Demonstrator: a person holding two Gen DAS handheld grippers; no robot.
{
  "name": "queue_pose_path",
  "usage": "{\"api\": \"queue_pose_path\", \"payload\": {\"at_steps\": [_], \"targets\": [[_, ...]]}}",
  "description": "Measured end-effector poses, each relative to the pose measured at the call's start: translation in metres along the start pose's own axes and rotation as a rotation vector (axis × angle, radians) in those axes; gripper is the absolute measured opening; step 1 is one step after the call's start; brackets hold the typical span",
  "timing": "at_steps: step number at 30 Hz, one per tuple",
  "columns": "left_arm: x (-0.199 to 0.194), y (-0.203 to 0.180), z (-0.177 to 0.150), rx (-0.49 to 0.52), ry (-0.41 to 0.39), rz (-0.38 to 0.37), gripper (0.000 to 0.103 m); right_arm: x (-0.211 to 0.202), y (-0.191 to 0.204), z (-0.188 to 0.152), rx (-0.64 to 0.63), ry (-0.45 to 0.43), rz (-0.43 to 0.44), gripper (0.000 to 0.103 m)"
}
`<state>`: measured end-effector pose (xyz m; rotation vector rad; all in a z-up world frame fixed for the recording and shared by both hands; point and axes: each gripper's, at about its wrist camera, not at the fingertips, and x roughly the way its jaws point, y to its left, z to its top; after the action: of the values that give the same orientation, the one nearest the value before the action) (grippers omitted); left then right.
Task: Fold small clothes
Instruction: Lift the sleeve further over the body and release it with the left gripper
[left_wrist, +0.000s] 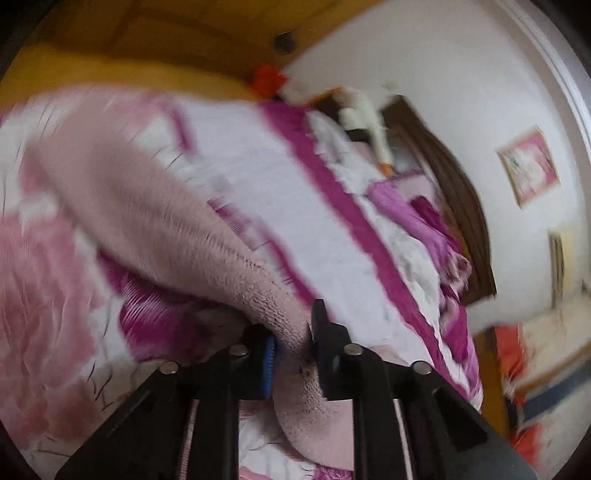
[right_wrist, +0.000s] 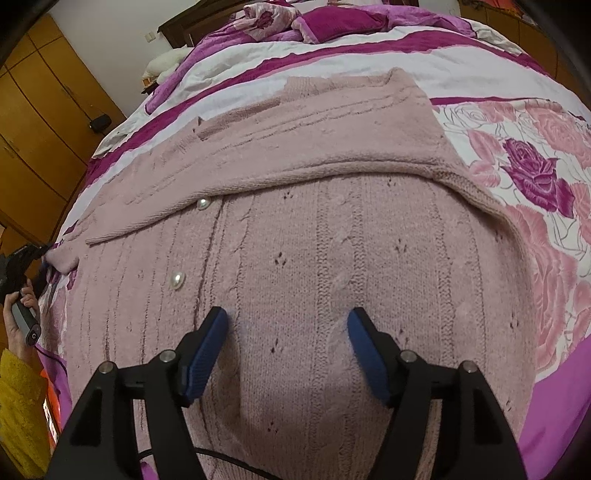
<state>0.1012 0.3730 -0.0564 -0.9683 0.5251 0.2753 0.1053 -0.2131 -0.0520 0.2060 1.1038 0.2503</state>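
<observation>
A pale pink knitted cardigan (right_wrist: 314, 258) with pearl buttons (right_wrist: 176, 281) lies spread on the bed, one sleeve (right_wrist: 332, 122) folded across its upper part. My right gripper (right_wrist: 288, 325) is open, its blue pads resting on the cardigan's body. My left gripper (left_wrist: 291, 339) is shut on a pink knitted edge of the cardigan (left_wrist: 155, 221) and holds it lifted; the left wrist view is blurred. The left gripper also shows at the far left of the right wrist view (right_wrist: 46, 254), pinching the cardigan's left corner.
The bed has a pink and purple rose-print cover (right_wrist: 535, 177) with bunched bedding (right_wrist: 295, 18) at its head. Wooden wardrobes (right_wrist: 40, 122) stand to the left. A framed picture (left_wrist: 528, 166) hangs on a white wall.
</observation>
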Motion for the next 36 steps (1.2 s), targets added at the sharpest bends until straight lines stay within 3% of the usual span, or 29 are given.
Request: {"api": "queue_pose_path", "payload": {"at_steps": [3,9,15,18,23,27,32,36], "targets": [[-0.017,-0.035,0.002,0.129,-0.028,-0.069,0.000,-0.001,-0.002,-0.001,0.000,-0.004,0.009,0.071],[-0.034,-0.102,-0.009,0.271,-0.013,-0.220,0.000,-0.010,-0.006,-0.002,0.022,-0.026,0.020,0.071],[-0.035,-0.184,-0.052,0.417,0.065,-0.368,0.000,-0.024,-0.009,-0.001,0.023,-0.067,0.019,0.071],[-0.024,-0.216,-0.080,0.483,0.119,-0.389,0.000,-0.027,-0.012,-0.001,0.027,-0.077,0.015,0.071],[0.005,-0.242,-0.133,0.540,0.233,-0.372,0.000,-0.031,-0.021,-0.004,0.042,-0.089,0.015,0.071],[0.035,-0.243,-0.172,0.572,0.343,-0.309,0.000,-0.035,-0.029,-0.005,0.042,-0.100,0.003,0.071],[0.061,-0.232,-0.213,0.630,0.435,-0.123,0.000,-0.032,-0.040,-0.006,0.066,-0.094,0.017,0.071],[0.072,-0.213,-0.238,0.644,0.527,-0.066,0.003,-0.025,-0.043,-0.006,0.066,-0.084,0.022,0.071]]}}
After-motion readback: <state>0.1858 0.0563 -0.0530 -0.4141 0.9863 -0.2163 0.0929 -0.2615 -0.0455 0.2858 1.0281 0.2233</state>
